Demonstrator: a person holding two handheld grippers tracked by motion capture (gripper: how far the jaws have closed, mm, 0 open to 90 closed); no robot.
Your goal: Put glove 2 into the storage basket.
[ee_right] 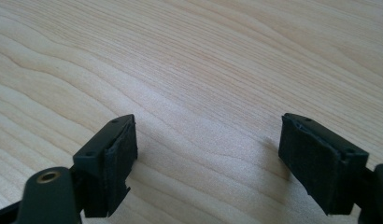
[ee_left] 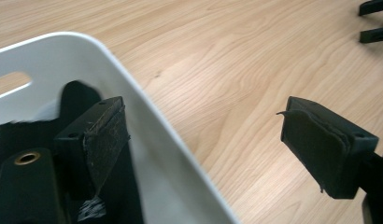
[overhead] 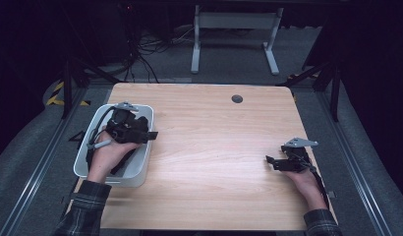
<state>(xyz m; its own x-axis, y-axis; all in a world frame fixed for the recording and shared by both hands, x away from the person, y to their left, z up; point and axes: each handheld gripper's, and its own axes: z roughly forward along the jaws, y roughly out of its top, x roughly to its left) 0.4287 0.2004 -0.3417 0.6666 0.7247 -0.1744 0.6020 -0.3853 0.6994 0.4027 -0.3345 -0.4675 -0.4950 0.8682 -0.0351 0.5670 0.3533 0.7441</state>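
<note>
White bin (overhead: 140, 169): a rectangular plastic tub with rounded corners at the left edge of the wooden table (overhead: 214, 147), nearer the person's side; in the left gripper view its rim (ee_left: 147, 116) runs diagonally and a slot handle is cut in its wall.
Bin contents: something dark lies inside; what it is cannot be told.
Left gripper (overhead: 151, 134): held over the bin, pointing toward the table's middle, jaws spread wide. In the left gripper view one jaw sits inside the bin and the other outside over bare wood, with the bin's wall between them; neither pad visibly touches the wall.
Left hand (overhead: 108, 147): wrapped around the left gripper's body from below, plaid sleeve at the bottom edge.
Right gripper (overhead: 270, 162): low over the table near its right edge, well apart from the bin, pointing left, jaws parted with only wood grain between them.
Right hand (overhead: 305, 179): holding the right gripper from behind.
</note>
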